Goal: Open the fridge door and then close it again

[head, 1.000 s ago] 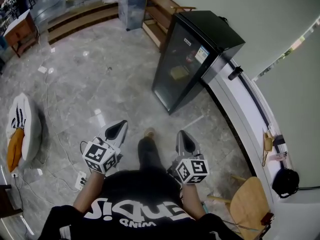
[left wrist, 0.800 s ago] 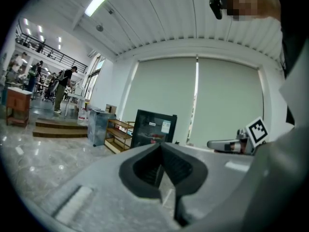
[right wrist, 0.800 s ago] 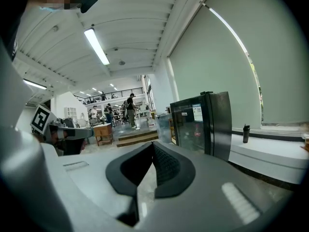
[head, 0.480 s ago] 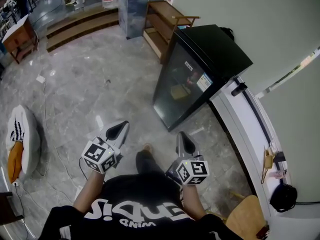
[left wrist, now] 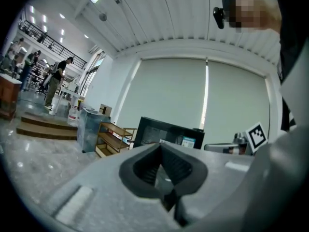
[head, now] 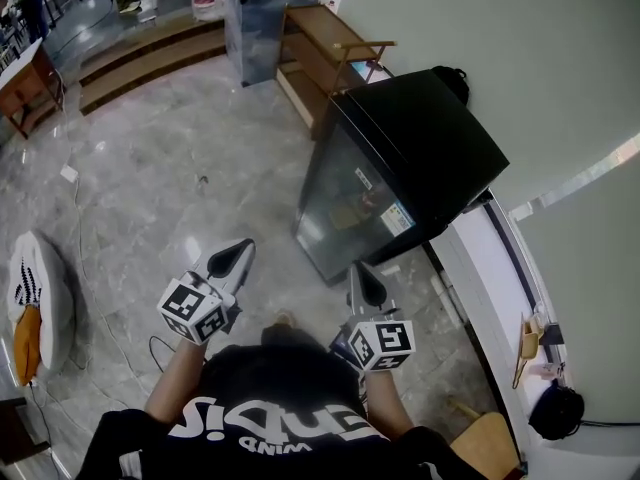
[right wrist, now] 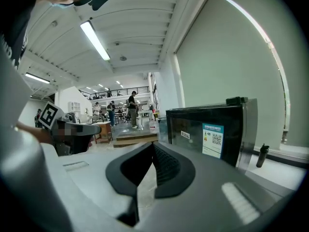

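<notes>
A small black fridge (head: 400,173) with a glass door stands against the wall, its door closed and facing the room. It also shows ahead in the left gripper view as the fridge (left wrist: 166,133) and close by in the right gripper view as the fridge (right wrist: 212,132), with stickers on the door. My left gripper (head: 240,249) is held out in front of the person, shut and empty, left of the fridge. My right gripper (head: 362,271) is shut and empty too, just short of the fridge's near bottom corner.
A wooden shelf unit (head: 325,48) and a wrapped box (head: 250,18) stand behind the fridge. A white ledge (head: 490,278) runs along the wall at right, with a wooden chair (head: 490,443) near it. A cushion (head: 30,288) and cables lie on the marble floor at left.
The person has walked toward the fridge with both grippers held out. The fridge has grown larger and come nearer in the head view. Both grippers stayed shut.
</notes>
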### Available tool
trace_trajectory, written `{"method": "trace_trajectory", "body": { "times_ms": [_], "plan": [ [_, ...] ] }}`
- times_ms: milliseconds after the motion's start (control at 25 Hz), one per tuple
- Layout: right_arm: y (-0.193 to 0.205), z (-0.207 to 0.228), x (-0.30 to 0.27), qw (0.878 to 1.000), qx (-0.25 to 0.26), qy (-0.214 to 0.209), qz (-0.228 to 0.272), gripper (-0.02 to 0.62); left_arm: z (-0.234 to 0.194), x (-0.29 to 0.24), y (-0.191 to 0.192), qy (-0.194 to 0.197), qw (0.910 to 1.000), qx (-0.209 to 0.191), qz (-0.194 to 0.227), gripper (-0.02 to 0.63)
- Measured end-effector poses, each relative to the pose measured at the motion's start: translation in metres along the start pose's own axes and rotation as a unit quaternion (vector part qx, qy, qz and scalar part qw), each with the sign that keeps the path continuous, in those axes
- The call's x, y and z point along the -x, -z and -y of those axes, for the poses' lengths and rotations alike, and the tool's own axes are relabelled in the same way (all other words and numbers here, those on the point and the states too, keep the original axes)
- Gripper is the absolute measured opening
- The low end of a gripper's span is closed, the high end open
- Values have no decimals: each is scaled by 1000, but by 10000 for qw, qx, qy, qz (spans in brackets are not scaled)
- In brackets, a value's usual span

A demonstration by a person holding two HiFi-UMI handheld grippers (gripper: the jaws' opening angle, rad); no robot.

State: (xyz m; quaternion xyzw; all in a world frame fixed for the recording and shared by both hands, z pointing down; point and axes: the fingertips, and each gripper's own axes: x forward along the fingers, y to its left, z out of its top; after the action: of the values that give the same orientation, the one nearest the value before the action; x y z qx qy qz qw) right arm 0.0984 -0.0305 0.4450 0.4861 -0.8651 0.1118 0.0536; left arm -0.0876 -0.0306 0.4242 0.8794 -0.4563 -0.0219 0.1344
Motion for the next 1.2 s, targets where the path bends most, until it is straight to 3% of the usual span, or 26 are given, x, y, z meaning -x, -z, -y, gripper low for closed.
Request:
{"method": "trace_trajectory", "body": {
  "times_ms": [320,760,1080,1200],
  "plan": [
    [-12,26,-57,9999,-35,-99,-96,-3,-39,-64,-14,-30,9999,-117,-31,2],
    [-39,41,-132,9997,-140,175,94,-3,-106,-141,-56,375,9990,-252,46,2],
    [-51,59,-172,9995,-159,258,109,-3,-139,-168,-59,388,9992,-127,-29,3],
    [-52,62,-181,9994,-177,272,125,-3,-145,-177,-61,482,9988,-75,-52,60]
  ]
}}
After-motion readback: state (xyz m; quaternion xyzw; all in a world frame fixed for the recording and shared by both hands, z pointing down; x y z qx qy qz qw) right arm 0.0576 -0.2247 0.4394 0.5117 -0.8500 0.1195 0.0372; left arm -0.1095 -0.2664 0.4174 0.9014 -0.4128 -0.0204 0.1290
